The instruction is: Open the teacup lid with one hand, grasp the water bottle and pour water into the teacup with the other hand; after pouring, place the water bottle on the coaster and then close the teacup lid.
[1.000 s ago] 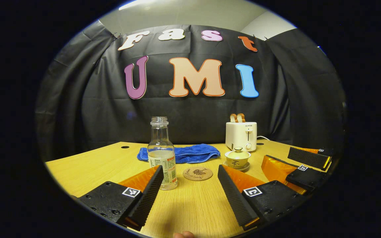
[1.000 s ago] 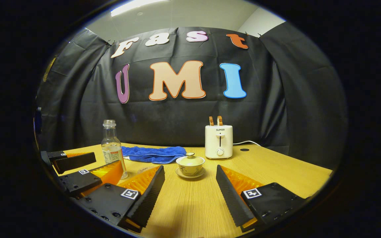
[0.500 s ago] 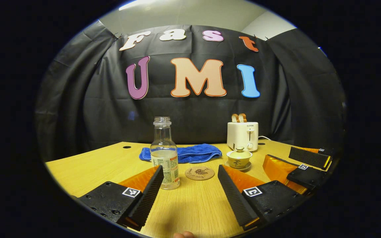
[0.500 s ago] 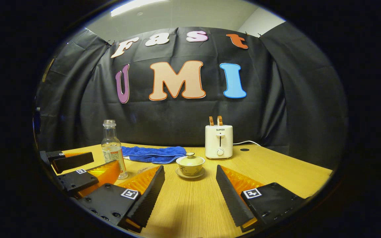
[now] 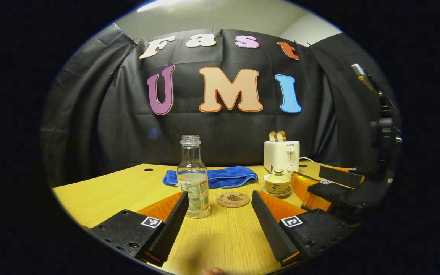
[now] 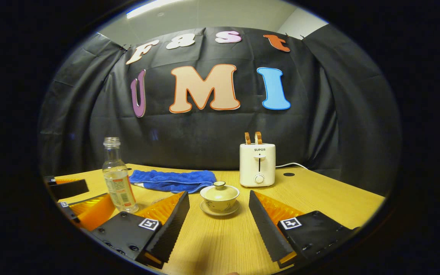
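I am holding both of my grippers low over the table (image 6: 319, 194) with nothing in either one: the left gripper (image 5: 220, 217) is spread wide and so is the right gripper (image 6: 218, 221), each set of jaws released and gaping. In the left gripper view the water bottle (image 5: 193, 179) is standing upright just beyond my left-hand finger, uncapped and part full, with the coaster (image 5: 232, 199) lying to its right and the teacup (image 5: 277, 183) farther right on its saucer. In the right gripper view the teacup (image 6: 219, 194) is sitting straight ahead between my fingers, its lid (image 6: 219, 186) on. The blue cloth (image 6: 172, 180) and the toaster (image 6: 257, 165) are waiting at the far side. I am judging the risks now: the lid's knob is small and glazed, so a pinch coming in off-centre could slip and drag the cup across its saucer. The bottle is tall, narrow and open, so a finger nudging it before both sides are closing around it could tip it and spill water.
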`<state>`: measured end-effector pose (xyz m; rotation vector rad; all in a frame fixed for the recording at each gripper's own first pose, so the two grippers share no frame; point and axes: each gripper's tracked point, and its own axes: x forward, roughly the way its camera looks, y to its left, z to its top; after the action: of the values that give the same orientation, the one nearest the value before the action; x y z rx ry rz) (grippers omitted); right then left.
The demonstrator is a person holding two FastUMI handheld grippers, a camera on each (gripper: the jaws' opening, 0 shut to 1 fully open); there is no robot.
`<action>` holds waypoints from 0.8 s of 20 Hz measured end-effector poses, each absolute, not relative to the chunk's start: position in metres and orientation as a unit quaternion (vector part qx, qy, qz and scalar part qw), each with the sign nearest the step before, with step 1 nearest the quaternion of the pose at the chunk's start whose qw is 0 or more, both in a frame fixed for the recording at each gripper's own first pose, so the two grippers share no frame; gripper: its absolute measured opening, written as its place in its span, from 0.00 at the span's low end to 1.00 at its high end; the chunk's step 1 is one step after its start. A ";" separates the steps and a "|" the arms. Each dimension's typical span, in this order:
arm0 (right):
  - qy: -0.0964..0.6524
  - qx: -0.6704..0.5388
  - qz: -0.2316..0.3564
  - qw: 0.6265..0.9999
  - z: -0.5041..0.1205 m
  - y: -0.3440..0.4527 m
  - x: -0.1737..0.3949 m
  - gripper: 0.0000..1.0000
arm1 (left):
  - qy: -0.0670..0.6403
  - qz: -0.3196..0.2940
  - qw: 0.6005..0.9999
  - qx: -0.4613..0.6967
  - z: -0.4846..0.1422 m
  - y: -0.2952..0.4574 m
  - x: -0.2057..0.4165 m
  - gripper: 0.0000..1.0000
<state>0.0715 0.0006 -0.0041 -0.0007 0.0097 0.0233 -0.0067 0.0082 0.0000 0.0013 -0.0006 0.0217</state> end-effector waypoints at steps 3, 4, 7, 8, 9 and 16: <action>0.009 -0.001 0.020 1.000 -0.007 0.002 0.108 0.98 | 0.000 0.010 1.000 0.001 0.002 0.008 -0.007 0.96; 0.015 -0.002 0.016 1.000 -0.010 0.001 0.120 0.97 | -0.001 0.009 1.000 0.001 0.001 0.008 -0.007 0.96; 0.023 -0.015 0.017 0.999 -0.013 0.000 0.156 0.98 | 0.000 0.008 1.000 0.000 0.001 0.008 -0.007 0.96; 0.025 -0.020 0.017 0.999 -0.014 0.000 0.167 0.98 | 0.000 0.008 1.000 0.001 0.000 0.007 -0.007 0.96; 0.030 -0.024 0.018 0.999 -0.016 0.001 0.177 0.98 | -0.001 0.008 1.000 0.001 0.001 0.008 -0.007 0.96; 0.063 -0.057 0.035 0.996 -0.029 0.008 0.219 0.97 | 0.000 0.008 1.000 0.001 0.000 0.007 -0.007 0.94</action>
<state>0.2189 0.0082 -0.0293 -0.1132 0.1269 0.0708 -0.0071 0.0074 0.0002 0.0013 -0.0009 0.0162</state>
